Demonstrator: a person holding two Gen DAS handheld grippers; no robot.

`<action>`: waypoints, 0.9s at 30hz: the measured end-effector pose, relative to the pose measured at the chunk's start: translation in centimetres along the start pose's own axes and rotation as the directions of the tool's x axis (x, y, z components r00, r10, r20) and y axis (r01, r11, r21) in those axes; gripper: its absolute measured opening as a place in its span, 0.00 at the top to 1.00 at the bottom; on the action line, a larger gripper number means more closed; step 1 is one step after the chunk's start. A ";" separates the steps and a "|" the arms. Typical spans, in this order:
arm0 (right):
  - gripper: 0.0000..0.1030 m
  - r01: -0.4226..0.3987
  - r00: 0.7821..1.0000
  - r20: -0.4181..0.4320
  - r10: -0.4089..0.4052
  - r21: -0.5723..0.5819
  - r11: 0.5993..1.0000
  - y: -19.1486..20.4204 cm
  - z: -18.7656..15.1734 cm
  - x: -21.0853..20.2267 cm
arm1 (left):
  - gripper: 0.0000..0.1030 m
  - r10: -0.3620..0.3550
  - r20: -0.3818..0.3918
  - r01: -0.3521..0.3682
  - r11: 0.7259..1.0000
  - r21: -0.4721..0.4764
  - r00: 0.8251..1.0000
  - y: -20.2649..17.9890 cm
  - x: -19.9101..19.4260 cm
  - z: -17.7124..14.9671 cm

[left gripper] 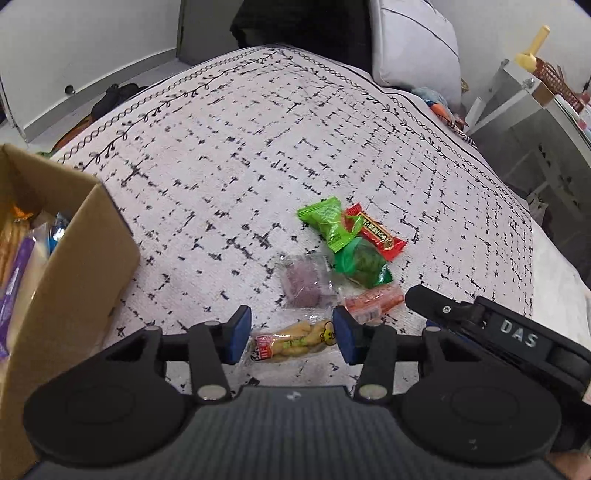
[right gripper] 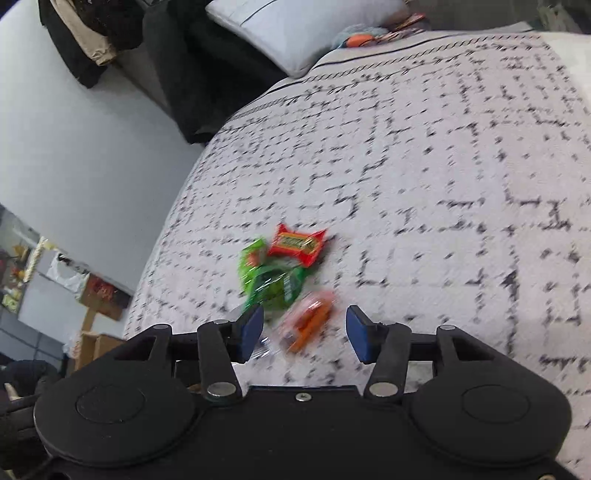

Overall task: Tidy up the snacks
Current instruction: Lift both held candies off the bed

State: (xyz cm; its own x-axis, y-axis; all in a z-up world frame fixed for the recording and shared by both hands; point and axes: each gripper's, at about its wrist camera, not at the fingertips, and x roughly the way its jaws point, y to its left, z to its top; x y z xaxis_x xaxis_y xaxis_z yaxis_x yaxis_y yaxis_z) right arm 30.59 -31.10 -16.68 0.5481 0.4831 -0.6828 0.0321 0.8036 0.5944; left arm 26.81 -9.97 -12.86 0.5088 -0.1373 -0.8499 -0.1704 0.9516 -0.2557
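Snacks lie in a loose cluster on a bedspread (left gripper: 258, 155) printed with black dashes and a vine border.

Left wrist view:
- Left gripper (left gripper: 291, 338) hangs low over the near end of the cluster, jaws apart, blue pads either side of a yellow snack pack (left gripper: 295, 341) with a red label. The pack sits between the pads; no contact visible on either side.
- Just beyond it, a clear pack with purple contents (left gripper: 304, 282).
- To its right, an orange pack (left gripper: 373, 301), touching or nearly touching the right pad.
- Farther out: a dark green pack (left gripper: 364, 266), a light green pack (left gripper: 330, 221) partly overlapping it, and a red bar (left gripper: 376, 232) against both greens.
- Cardboard box (left gripper: 74, 258) stands at the left, open, well apart from the cluster, with several packs inside (purple, cream and blue wrappers show, details unclear).
- Right gripper (left gripper: 498, 336) enters from the right, black body marked "DAS", its tip close to the orange pack.
- Grey pillow (left gripper: 413, 40) at the far end of the bed; a shelf unit (left gripper: 535, 122) stands beyond the right edge.

Right wrist view (blurred):
- Right gripper (right gripper: 304, 334) has jaws spread wide, holding nothing, with the orange pack (right gripper: 308, 321) lying on the spread between the pads.
- Green packs (right gripper: 269, 280) and red bar (right gripper: 299, 245) lie just beyond.
- Pillow (right gripper: 295, 29) at far end; boxes (right gripper: 99, 295) on the floor at left.
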 end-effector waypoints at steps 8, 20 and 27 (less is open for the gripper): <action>0.54 0.025 0.999 -0.041 -0.025 -0.017 1.000 0.3 -0.3 1.9 | 0.54 -0.015 -0.022 0.014 1.000 -0.013 1.000 0.0 1.1 -0.7; 0.59 0.058 0.998 -0.033 -0.060 -0.069 0.996 1.6 0.3 4.9 | 0.54 0.017 -0.022 -0.017 1.000 -0.012 1.000 0.8 1.1 0.7; 0.80 0.099 0.994 -0.044 -0.104 -0.109 0.989 1.9 0.1 4.4 | 0.54 0.028 -0.015 -0.028 0.999 -0.020 1.000 1.3 0.5 0.8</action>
State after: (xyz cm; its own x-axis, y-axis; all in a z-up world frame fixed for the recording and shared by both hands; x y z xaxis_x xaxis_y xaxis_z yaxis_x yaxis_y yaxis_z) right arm 33.16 -27.47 -18.53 0.5041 0.4117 -0.7592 -0.0055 0.8806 0.4739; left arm 27.50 -8.63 -13.28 0.4914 -0.1150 -0.8633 -0.2010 0.9495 -0.2409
